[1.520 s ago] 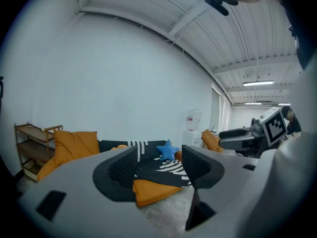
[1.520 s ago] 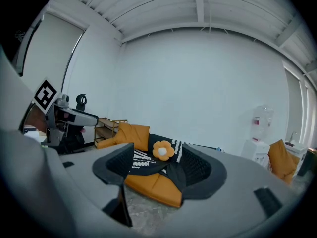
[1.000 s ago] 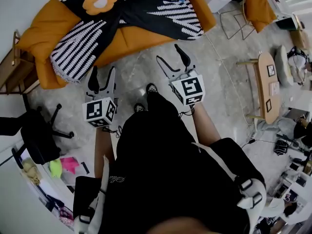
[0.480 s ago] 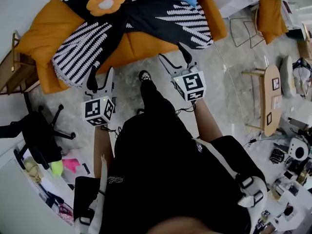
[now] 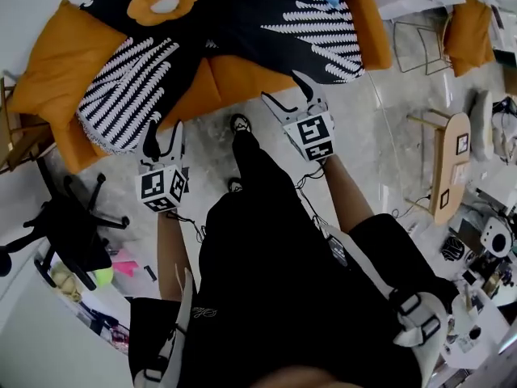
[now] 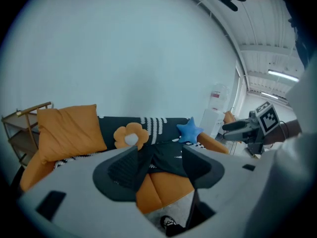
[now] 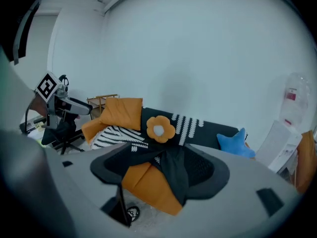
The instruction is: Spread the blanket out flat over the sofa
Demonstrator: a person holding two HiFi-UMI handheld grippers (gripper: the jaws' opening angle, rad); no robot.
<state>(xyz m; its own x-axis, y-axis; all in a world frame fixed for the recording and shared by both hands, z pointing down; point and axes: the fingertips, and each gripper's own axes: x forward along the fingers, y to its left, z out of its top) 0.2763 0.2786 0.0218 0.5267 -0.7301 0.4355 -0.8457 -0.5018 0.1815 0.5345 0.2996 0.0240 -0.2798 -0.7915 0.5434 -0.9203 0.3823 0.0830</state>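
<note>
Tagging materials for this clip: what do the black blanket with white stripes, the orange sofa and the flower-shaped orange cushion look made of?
Black blanket with white stripes: soft woven or knitted cloth, matte; it drapes and bunches in folds.
Orange sofa: probably fabric upholstery; matte, no leather shine.
Flower-shaped orange cushion: likely plush stuffed fabric, judging by its puffy petals.

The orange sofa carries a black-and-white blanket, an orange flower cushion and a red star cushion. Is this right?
Not quite: the star cushion is blue, not red; the left gripper view shows it. Sofa, blanket and flower cushion are as stated.
</note>
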